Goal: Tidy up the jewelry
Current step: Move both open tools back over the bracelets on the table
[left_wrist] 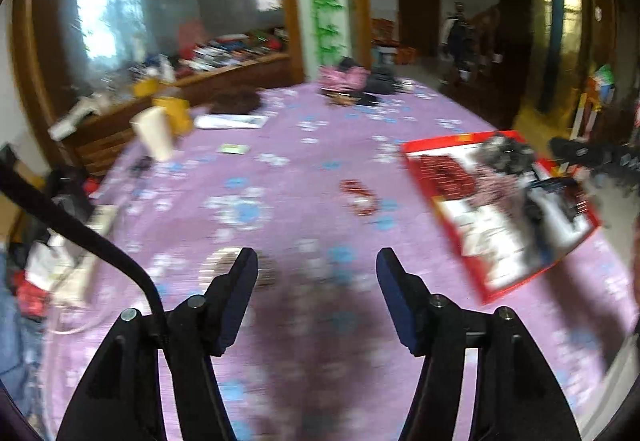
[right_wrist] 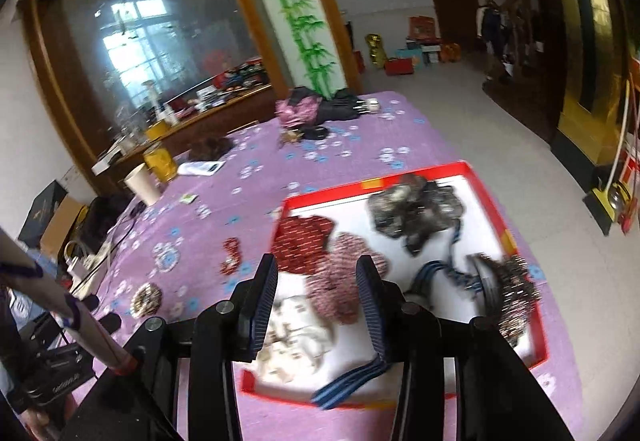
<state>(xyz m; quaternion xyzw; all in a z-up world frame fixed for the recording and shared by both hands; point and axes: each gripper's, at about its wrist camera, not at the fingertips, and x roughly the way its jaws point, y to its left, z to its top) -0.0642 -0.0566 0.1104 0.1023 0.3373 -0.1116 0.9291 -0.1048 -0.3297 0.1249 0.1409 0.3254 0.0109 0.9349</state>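
A red-rimmed white tray [right_wrist: 486, 197] lies on the purple flowered cloth and holds piles of jewelry: dark red beads [right_wrist: 304, 243], pink beads [right_wrist: 340, 289], pale pieces [right_wrist: 292, 345], dark grey pieces [right_wrist: 416, 209] and blue cords [right_wrist: 440, 273]. It also shows in the left wrist view [left_wrist: 416, 153]. A red bracelet [right_wrist: 231, 256] lies on the cloth left of the tray, also in the left wrist view [left_wrist: 360, 195]. A beige beaded bracelet [right_wrist: 147, 299] lies nearer. My right gripper [right_wrist: 316, 277] is open and empty above the tray's near side. My left gripper [left_wrist: 318, 269] is open and empty above the cloth.
A paper cup [left_wrist: 154, 135] and a yellow container [left_wrist: 176, 113] stand at the cloth's far left. Pink and black clothing [right_wrist: 320, 107] lies at the far end. A cluttered wooden counter [right_wrist: 224, 109] runs behind. Cables and boxes [right_wrist: 80, 253] sit at the left edge.
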